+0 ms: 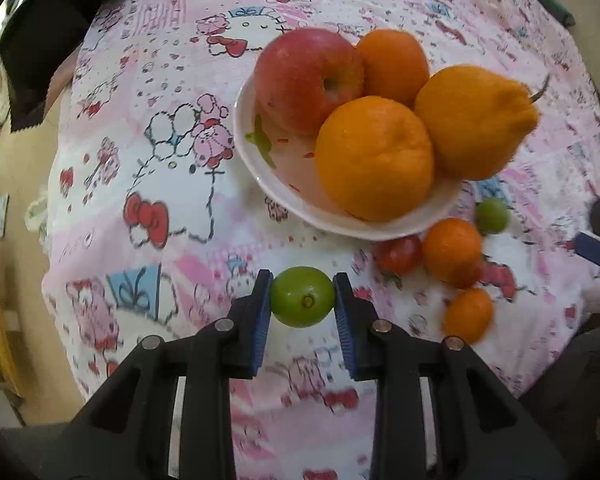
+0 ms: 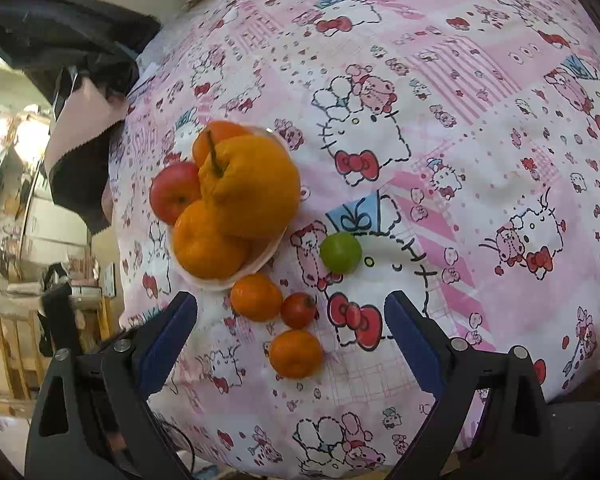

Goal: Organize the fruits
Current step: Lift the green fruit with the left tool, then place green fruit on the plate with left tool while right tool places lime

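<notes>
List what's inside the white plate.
The white plate holds a red apple, two oranges and a stemmed orange citrus. Whatever lies beneath them is hidden.

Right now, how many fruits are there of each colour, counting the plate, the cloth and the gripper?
Orange: 5, namely three on the plate, a large orange, a second orange and a stemmed citrus, plus two small mandarins on the cloth.
Red: 2, an apple and a small tomato.
Green: 2, one in the left gripper, one on the cloth.
Total: 9
</notes>
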